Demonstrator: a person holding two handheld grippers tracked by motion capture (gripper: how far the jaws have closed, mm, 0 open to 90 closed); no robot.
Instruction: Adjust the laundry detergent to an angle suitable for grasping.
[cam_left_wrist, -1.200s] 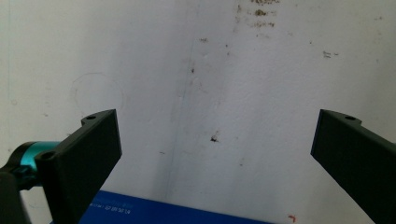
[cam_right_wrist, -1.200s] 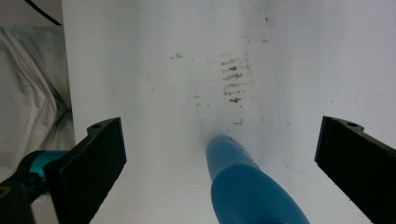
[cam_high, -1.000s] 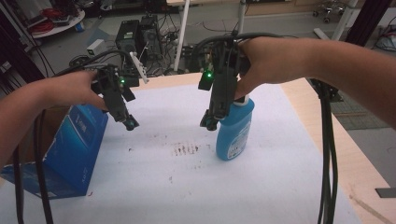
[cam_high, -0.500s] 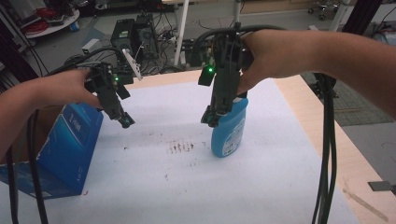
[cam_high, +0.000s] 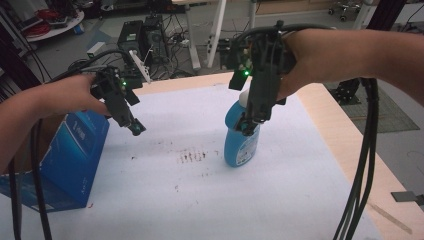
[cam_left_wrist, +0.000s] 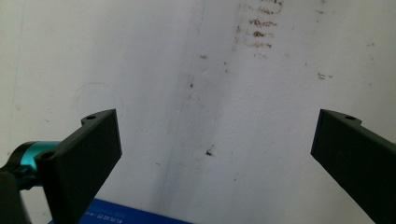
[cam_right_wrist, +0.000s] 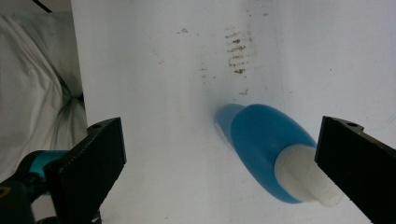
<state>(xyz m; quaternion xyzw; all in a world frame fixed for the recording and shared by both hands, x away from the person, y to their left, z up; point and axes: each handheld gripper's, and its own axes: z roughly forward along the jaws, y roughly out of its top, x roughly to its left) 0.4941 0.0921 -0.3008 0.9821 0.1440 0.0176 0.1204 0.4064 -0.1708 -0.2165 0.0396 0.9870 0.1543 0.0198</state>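
Note:
A blue bottle (cam_high: 241, 145) with a white cap stands upright on the white table cover (cam_high: 280, 200), right of centre. My right gripper (cam_high: 248, 127) hangs open just above and in front of its neck. In the right gripper view the bottle (cam_right_wrist: 266, 144) is seen from above, and its white cap (cam_right_wrist: 308, 179) lies close to the right jaw; my right gripper (cam_right_wrist: 219, 128) touches nothing. My left gripper (cam_high: 136, 129) hovers open over the cover at the left, beside a blue box (cam_high: 75, 155). In its own view my left gripper (cam_left_wrist: 217, 123) has only bare cover between its jaws.
Brown stains (cam_high: 192, 156) mark the cover between the grippers, with the same stains (cam_left_wrist: 257, 23) at the top of the left gripper view. The blue box edge (cam_left_wrist: 140, 217) lies under the left gripper. Cables (cam_high: 360, 165) trail along the wooden right edge. White cloth (cam_right_wrist: 32, 93) hangs beyond the table.
My right gripper has shifted right, from beside the bottle's left shoulder to over its neck. The left gripper has barely moved.

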